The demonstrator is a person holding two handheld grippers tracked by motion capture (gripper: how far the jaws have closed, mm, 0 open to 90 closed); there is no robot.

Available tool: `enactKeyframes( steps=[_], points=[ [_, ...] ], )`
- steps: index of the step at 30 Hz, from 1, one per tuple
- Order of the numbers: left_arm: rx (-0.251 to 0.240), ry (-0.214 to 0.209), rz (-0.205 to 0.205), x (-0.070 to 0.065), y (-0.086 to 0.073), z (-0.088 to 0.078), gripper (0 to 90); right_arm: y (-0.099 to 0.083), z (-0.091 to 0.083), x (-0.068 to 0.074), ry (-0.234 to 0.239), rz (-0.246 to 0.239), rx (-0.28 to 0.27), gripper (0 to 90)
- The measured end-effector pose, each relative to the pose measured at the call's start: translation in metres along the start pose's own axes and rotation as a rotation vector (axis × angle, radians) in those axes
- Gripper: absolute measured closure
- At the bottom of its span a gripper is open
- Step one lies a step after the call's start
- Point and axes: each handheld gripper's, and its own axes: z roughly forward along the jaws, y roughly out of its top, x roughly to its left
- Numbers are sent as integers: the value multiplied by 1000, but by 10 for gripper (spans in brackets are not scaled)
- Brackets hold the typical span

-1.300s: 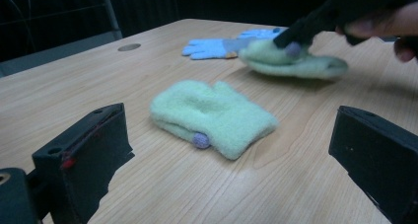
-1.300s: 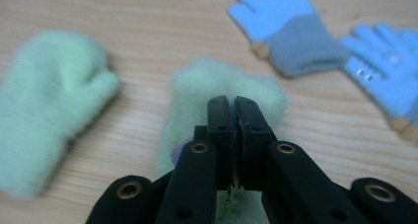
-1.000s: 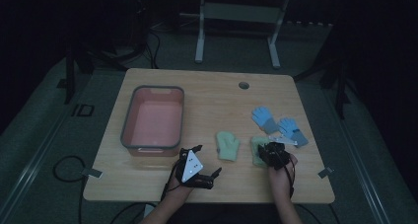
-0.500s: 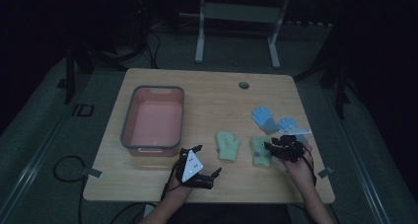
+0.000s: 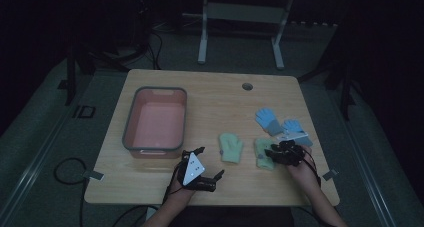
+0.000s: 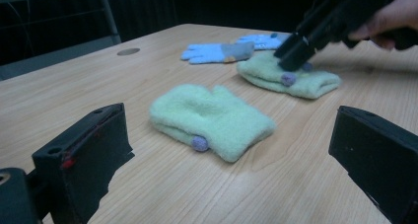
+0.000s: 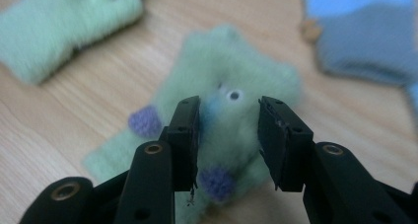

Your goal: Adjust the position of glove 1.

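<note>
Two pale green mittens with purple pompoms lie on the wooden table. The left green mitten [image 5: 231,147] [image 6: 212,118] [image 7: 59,24] lies flat ahead of my left gripper [image 5: 210,162] [image 6: 229,130], which rests open and wide near the front edge. My right gripper [image 5: 272,153] [image 7: 229,103] [image 6: 294,58] points down onto the right green mitten [image 5: 262,157] [image 7: 236,76] [image 6: 296,81]. Its jaws have just been opening and stand apart at the fabric, with no fold pinched between them. Two blue gloves [image 5: 267,119] [image 6: 217,51] [image 7: 365,41] lie just beyond.
A pink bin with a grey rim [image 5: 129,122] stands empty at the left of the table. A round cable hole [image 5: 247,86] sits near the far edge. A metal frame stands on the floor behind the table.
My right hand has shifted a little to the right, uncovering more of the right green mitten, and its jaws are wider apart. The left gripper has stayed put.
</note>
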Motion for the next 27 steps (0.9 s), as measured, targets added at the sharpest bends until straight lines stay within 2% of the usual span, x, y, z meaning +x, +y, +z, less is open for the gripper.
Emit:
enactKeyframes(
  steps=[4, 6, 9, 11, 13, 16, 18, 22, 25, 27],
  points=[
    [2, 8, 8, -1, 0, 0, 15, 0, 1, -2, 10, 16, 22, 614],
    [5, 11, 15, -2, 0, 0, 16, 0, 2, 1, -1, 5, 31, 665],
    [7, 12, 13, -2, 0, 1, 16, 0, 3, 8, -17, -12, 26, 791],
    [7, 12, 11, -2, 0, 1, 16, 0, 3, 11, -28, -10, 21, 813],
    [6, 12, 10, -2, 0, 0, 16, -2, 3, 11, -25, 18, 11, 821],
    [6, 12, 13, -2, 0, 1, 16, -2, 2, 15, -52, 10, 5, 834],
    [6, 12, 11, -2, 0, 1, 16, 0, 0, 17, -67, 26, 5, 843],
    [6, 14, 11, -2, 0, 1, 15, 11, -10, 21, -90, 53, 2, 845],
    [6, 15, 13, -2, 0, 0, 16, 22, -21, 21, -96, 84, -31, 845],
    [5, 16, 13, -2, 0, 0, 16, 33, -32, 21, -124, 99, -52, 845]
  ],
)
